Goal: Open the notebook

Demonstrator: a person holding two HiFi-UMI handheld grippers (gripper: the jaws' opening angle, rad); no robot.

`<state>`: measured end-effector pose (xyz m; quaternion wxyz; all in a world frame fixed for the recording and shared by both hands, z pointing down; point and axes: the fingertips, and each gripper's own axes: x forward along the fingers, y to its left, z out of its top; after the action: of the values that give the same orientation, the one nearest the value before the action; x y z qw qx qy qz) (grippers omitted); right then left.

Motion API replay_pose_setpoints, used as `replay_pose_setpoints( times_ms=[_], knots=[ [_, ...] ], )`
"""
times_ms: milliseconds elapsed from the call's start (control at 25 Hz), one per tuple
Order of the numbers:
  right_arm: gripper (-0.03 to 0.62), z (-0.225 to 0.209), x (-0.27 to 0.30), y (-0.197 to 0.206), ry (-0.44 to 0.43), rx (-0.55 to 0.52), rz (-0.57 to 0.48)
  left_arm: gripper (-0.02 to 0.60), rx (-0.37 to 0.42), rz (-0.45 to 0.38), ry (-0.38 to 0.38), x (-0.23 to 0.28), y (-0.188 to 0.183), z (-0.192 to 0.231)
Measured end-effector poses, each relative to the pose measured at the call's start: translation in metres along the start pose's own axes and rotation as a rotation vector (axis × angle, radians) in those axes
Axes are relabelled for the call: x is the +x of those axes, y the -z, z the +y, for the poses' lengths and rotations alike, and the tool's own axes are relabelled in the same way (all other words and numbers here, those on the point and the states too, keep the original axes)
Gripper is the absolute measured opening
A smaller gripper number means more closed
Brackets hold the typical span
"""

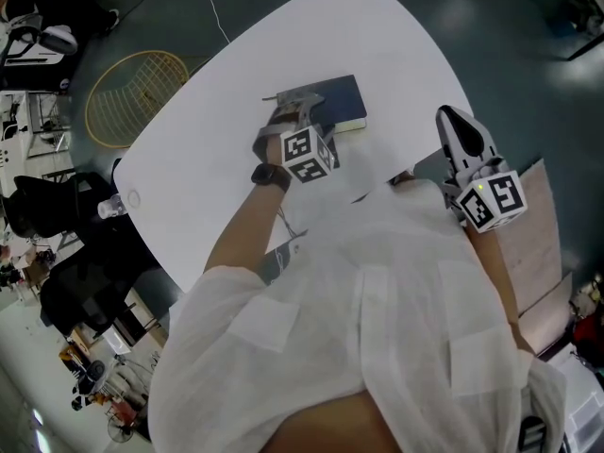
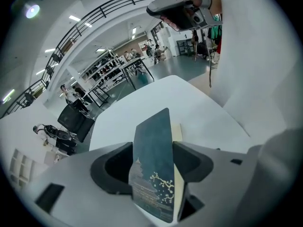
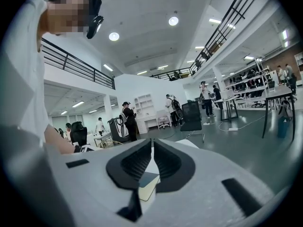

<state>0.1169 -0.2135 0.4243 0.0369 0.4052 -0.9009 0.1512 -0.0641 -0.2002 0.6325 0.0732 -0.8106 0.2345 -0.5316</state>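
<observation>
One clean grab: left tongs [image 2: 152, 150] clamp the notebook [image 1: 338, 100] by its cover. Right tongs [image 3: 151, 145] pressed together, empty, at its three o'clock.

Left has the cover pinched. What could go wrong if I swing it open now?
1. The right gripper is shut and held aside, so nothing pins the notebook; it may lift or slide on the table.
2. The left gripper pinches the thin cover alone; it could slip or bend.

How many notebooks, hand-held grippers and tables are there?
Dark blue rectangular notebook: 1
Grey hand-held grippers: 2, the left hand-held gripper and the right hand-held gripper
White rounded table: 1
Total: 4
</observation>
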Motion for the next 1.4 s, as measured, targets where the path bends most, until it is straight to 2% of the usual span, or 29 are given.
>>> replay_pose_setpoints(
  times_ms=[200,440,640,800,1000,1120,1320,1400],
  knots=[
    [0.018,-0.004,0.0,0.0,-0.007,0.006,0.008,0.255,0.042,0.006,-0.025,-0.004,-0.005,0.006],
    [0.018,0.0,0.004,0.0,-0.029,0.005,0.017,0.24,0.051,0.008,-0.044,-0.014,-0.007,0.02],
    [0.018,-0.003,0.005,-0.002,-0.031,0.009,0.014,0.166,0.08,-0.002,-0.048,-0.018,-0.01,0.032],
    [0.018,-0.004,0.004,-0.003,-0.026,0.013,0.007,0.079,0.087,0.018,-0.039,-0.014,-0.01,0.04],
    [0.018,-0.009,-0.001,-0.006,-0.012,0.016,0.0,0.035,0.102,0.072,-0.002,-0.005,-0.006,0.049],
    [0.018,-0.014,-0.004,-0.006,0.002,0.021,-0.004,0.026,0.063,0.07,0.035,-0.003,-0.009,0.053],
    [0.018,-0.016,-0.008,-0.002,0.01,0.028,-0.003,0.023,-0.1,0.076,0.068,-0.003,-0.008,0.068],
    [0.018,-0.015,-0.008,-0.001,0.006,0.029,-0.002,0.023,-0.142,0.08,0.071,-0.005,-0.01,0.074]
  ],
)
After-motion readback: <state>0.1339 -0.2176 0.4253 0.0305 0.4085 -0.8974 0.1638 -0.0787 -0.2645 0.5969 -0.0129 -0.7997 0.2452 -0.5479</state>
